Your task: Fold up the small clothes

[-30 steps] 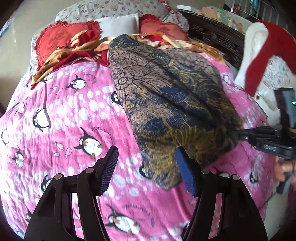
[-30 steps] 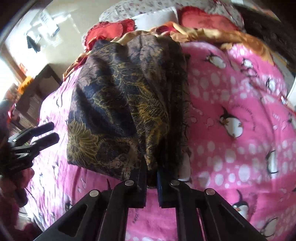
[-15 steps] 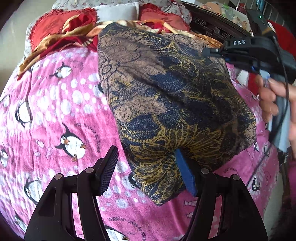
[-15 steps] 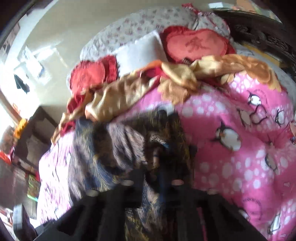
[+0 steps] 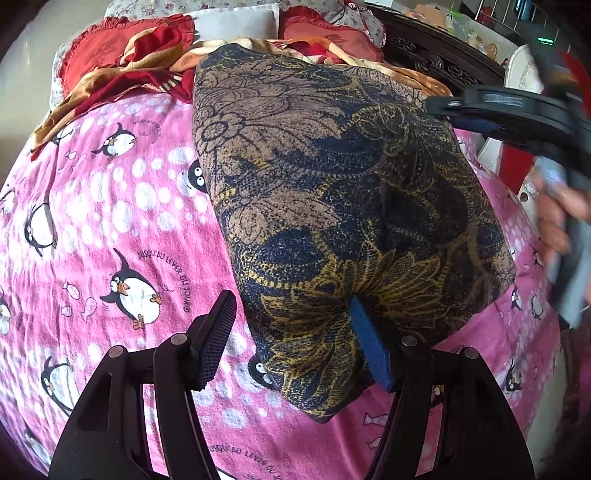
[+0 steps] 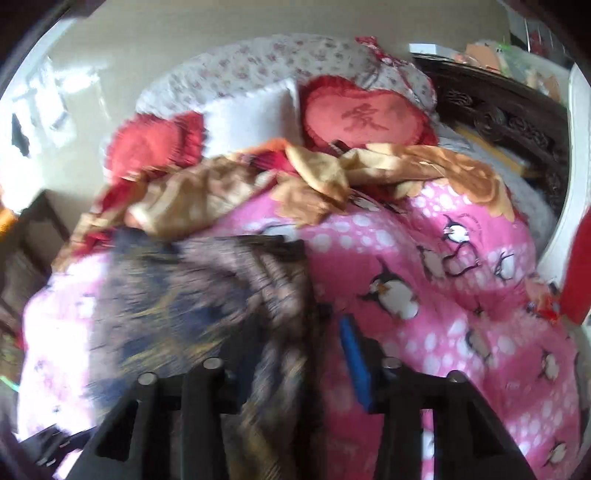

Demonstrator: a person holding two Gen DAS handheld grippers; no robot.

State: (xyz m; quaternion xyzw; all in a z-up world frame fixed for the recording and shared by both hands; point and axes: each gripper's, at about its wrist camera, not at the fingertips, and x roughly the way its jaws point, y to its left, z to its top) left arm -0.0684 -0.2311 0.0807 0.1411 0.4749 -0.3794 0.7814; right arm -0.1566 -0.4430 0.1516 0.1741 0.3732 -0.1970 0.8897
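Pink blanket (image 5: 110, 229), "JUSQU'AU LEVER DU JOUR"

Right-wrist view motion-blurred, garment (image 6: 192, 295) smeared

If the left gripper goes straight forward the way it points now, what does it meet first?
Probably the dark floral garment: the open left gripper already has its folded corner between the fingers, with the pink penguin blanket under it. Depth is unclear.

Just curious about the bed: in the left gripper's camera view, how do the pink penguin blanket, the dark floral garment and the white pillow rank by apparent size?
1. pink penguin blanket
2. dark floral garment
3. white pillow, far back and partly hidden, so its true size is unsure.
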